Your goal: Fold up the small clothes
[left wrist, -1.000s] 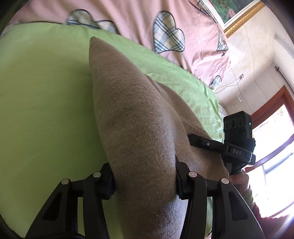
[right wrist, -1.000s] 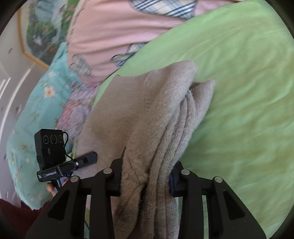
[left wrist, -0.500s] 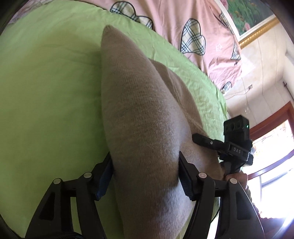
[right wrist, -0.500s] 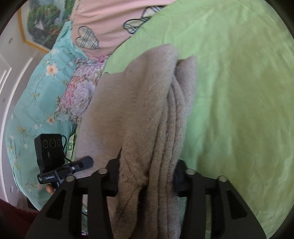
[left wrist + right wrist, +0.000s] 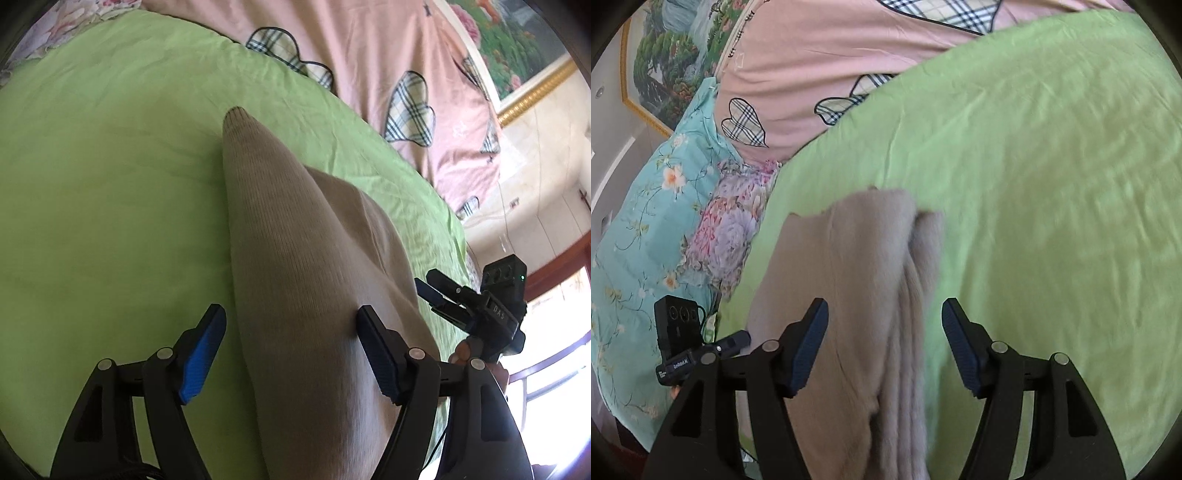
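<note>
A beige knitted garment (image 5: 295, 236) lies folded lengthwise on the green sheet (image 5: 110, 184). My left gripper (image 5: 291, 332) straddles its near end; its jaws are opening, the blue left pad (image 5: 203, 347) stands clear of the cloth and the right one just beside it. In the right wrist view the same garment (image 5: 864, 266) runs between the jaws of my right gripper (image 5: 884, 332), which are also opening, with the cloth loose between them. Each view shows the other gripper at the garment's far side: the right gripper (image 5: 443, 291) and the left gripper (image 5: 731, 339).
A pink quilt (image 5: 388, 55) with plaid hearts lies beyond the green sheet. A turquoise floral pillow (image 5: 646, 221) and a flowered cloth (image 5: 727, 236) sit at the bed's side. A framed picture (image 5: 661, 62) hangs on the wall. A bright window (image 5: 554, 332) is at the right.
Both grippers have let go of the beige garment: their jaws spread apart and the cloth settled flatter on the sheet. Both hands drew back a little along it.
</note>
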Motion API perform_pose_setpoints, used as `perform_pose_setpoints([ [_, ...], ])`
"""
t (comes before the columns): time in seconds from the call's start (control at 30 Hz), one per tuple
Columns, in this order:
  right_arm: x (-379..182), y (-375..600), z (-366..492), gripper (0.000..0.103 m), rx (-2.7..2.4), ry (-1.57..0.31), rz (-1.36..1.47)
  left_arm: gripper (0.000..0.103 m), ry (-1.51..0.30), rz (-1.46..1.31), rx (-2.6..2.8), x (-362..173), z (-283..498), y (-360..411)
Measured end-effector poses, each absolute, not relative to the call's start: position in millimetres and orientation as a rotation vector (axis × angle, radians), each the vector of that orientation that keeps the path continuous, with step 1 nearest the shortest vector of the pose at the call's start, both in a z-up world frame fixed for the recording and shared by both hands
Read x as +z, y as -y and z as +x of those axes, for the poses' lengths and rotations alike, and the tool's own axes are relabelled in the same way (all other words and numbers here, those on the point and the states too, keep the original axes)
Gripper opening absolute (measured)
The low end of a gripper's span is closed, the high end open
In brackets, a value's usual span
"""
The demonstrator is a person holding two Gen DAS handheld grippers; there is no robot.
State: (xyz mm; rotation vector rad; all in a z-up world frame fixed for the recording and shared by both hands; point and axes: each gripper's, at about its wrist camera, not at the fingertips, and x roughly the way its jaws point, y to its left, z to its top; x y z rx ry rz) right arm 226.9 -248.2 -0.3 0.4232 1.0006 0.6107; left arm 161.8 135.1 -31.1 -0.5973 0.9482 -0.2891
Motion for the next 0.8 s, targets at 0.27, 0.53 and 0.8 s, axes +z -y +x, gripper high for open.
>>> perform_pose_setpoints([
  [0.27,-11.9,220.7,246.9,0.031,0.593,-1.033,0.386,0.072,-0.963,-0.57,-0.235,-30.0,187.7,-127.0],
  [0.53,-20.9,236.0,256.1,0.031,0.615,-1.045,0.497,0.072,-1.008,-0.644,-0.243,-39.0,228.9,-138.0],
  [0.8,-3.7,227.4,249.3,0.009,0.642,-0.983,0.45,0.011,-0.919,-0.552,-0.194,-27.5,224.3,-124.7],
])
